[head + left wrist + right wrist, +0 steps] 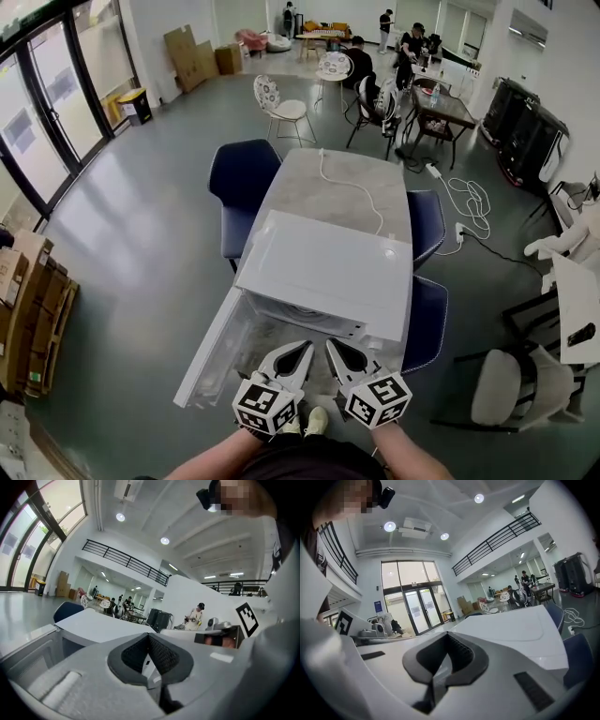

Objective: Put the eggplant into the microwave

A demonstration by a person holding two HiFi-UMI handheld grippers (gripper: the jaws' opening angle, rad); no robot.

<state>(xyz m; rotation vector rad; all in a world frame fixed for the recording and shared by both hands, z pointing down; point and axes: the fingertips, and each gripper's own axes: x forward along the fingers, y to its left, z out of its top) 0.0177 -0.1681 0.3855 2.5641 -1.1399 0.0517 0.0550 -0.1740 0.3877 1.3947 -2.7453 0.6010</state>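
A white microwave [328, 272] stands on the near end of a grey table [305, 183], its door [211, 352] swung open to the left. No eggplant shows in any view. Both grippers hover side by side just in front of the microwave's open cavity, at the bottom of the head view. My left gripper [305, 349] is shut with nothing between its pads [140, 653]. My right gripper [333, 345] is likewise shut and empty [449, 634]. From each gripper view I look level over the microwave's white top [103, 627] [511, 625].
A white cable [352, 186] runs along the table behind the microwave. Dark blue chairs stand at the table's left [242, 173] and right [427, 220] [427, 323]. Wooden shelving [37, 319] is far left. People sit at tables [441, 103] at the back.
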